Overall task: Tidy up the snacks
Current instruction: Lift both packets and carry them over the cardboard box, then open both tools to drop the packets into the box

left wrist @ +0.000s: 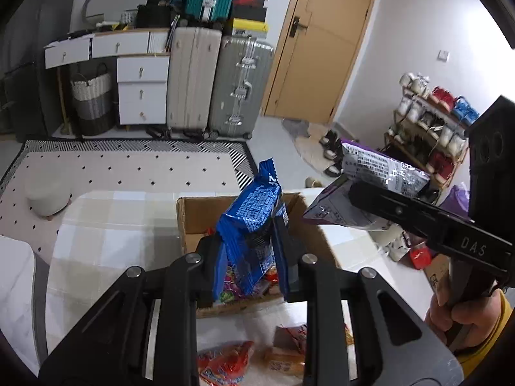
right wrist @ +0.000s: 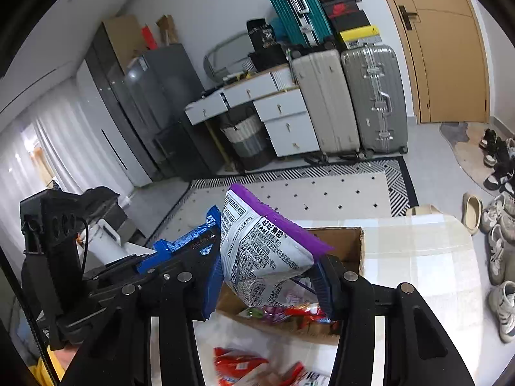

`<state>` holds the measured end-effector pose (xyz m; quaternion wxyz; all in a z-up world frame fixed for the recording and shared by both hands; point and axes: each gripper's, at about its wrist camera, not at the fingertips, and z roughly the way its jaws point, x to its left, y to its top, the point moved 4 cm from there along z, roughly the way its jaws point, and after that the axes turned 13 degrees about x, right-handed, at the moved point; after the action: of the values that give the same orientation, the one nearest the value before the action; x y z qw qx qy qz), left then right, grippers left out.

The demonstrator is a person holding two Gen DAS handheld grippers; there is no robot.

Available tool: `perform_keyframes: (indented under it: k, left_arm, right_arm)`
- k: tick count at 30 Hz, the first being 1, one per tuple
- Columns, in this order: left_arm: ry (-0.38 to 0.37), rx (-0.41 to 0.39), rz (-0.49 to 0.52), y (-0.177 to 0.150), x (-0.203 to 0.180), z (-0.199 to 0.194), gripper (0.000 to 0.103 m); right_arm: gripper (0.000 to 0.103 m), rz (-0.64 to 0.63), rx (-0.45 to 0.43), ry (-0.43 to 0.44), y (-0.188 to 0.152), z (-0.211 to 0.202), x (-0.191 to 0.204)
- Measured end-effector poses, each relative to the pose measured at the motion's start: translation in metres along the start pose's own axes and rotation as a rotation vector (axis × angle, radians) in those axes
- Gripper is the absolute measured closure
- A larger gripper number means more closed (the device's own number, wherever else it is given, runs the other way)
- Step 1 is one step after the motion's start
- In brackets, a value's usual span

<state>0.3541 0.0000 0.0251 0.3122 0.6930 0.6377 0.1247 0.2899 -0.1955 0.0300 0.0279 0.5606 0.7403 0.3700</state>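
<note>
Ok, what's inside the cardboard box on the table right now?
The cardboard box holds colourful snack packets at the bottom, red and green among them. The blue bag and purple bag held above it cover the rest.

Blue (left wrist: 249, 222), purple pkts (right wrist: 267, 251) over box (left wrist: 193, 212)

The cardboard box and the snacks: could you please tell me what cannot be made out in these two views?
- Box contents: left wrist view, mostly hidden by the blue pack and the left gripper.
- Box front wall: right wrist view, covered by the purple bag in the right gripper.
- Red packets: both views, blurred, cut off by the bottom edge.
</note>
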Motion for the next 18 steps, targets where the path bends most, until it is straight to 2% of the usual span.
perform_keyframes:
  k: [9, 18]
  left_arm:
    - [0.008, 0.09, -0.009, 0.021, 0.015, 0.085, 0.081]
    - [-0.005, 0.109, -0.007, 0.022, 0.026, 0.13, 0.081]
  right_arm:
    - [0.054, 0.043, 0.091, -0.019, 0.011, 0.061, -0.035]
    - [0.054, 0.046, 0.127, -0.048, 0.014, 0.089, -0.044]
